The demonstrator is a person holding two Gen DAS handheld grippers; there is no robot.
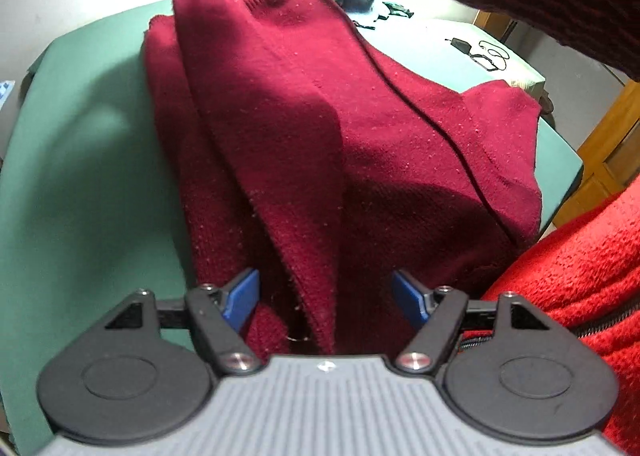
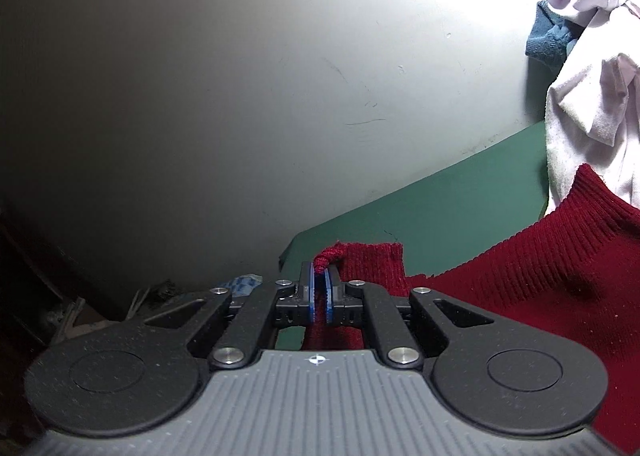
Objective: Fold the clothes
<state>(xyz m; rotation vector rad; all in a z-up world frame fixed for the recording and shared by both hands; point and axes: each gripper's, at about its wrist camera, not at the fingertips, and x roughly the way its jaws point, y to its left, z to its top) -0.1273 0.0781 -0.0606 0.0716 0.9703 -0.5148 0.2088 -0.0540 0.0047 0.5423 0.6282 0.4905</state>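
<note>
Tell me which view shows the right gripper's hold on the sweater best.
The right wrist view. There the right gripper has its blue pads closed on a bunched ribbed edge of the maroon sweater. The left wrist view shows the sweater's body draped over the green table, but not that hold.

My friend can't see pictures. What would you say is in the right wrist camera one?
The right gripper is shut on a pinch of dark red sweater, which lies on a green table. A pale crumpled cloth sits at the far right, with a grey wall behind.
</note>
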